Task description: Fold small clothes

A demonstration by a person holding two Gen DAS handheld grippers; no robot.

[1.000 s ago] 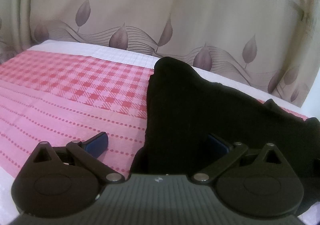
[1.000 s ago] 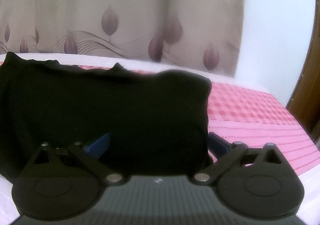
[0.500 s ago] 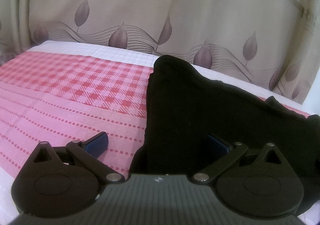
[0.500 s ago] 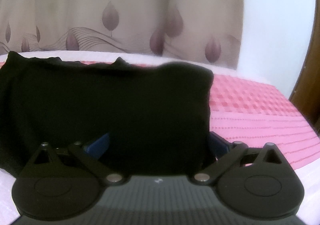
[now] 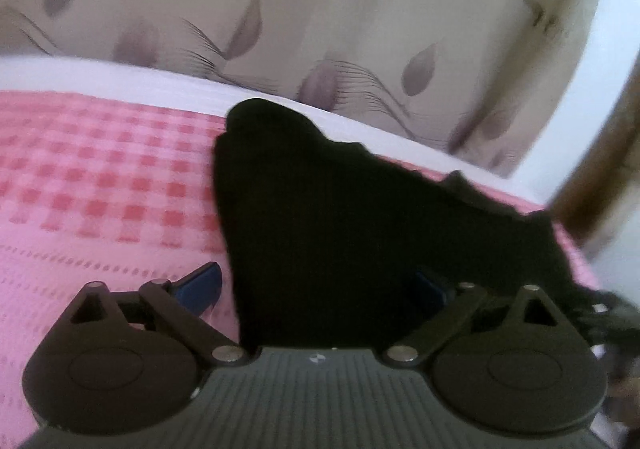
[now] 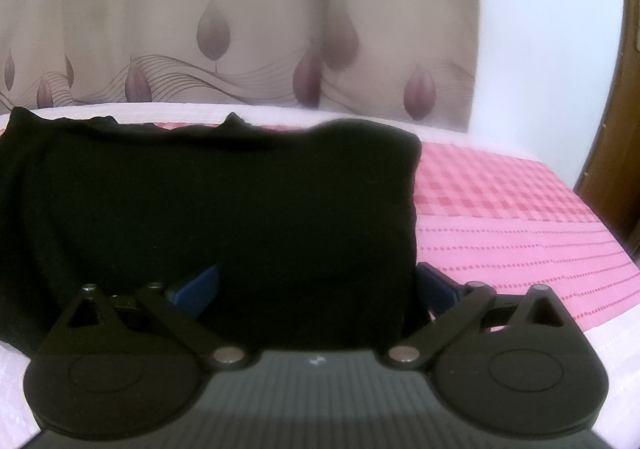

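A small black garment (image 5: 340,217) lies on a pink checked bed cover (image 5: 100,177). In the left wrist view its left edge runs between the blue fingers of my left gripper (image 5: 316,285), which stands open over the near left corner. In the right wrist view the garment (image 6: 208,209) fills the middle. Its right edge lies just inside the right blue finger of my right gripper (image 6: 316,285), which is open over the near right corner. The cloth hides the inner sides of the fingers.
A beige curtain with leaf print (image 6: 240,29) hangs behind the bed. A white wall (image 6: 552,49) and a brown wooden door frame (image 6: 616,153) stand at the right. A white sheet border (image 6: 608,353) edges the pink cover (image 6: 520,217).
The left wrist view has swung and blurred, and the garment's left edge now sits further right between the fingers. The right gripper has barely moved. Both stay open.
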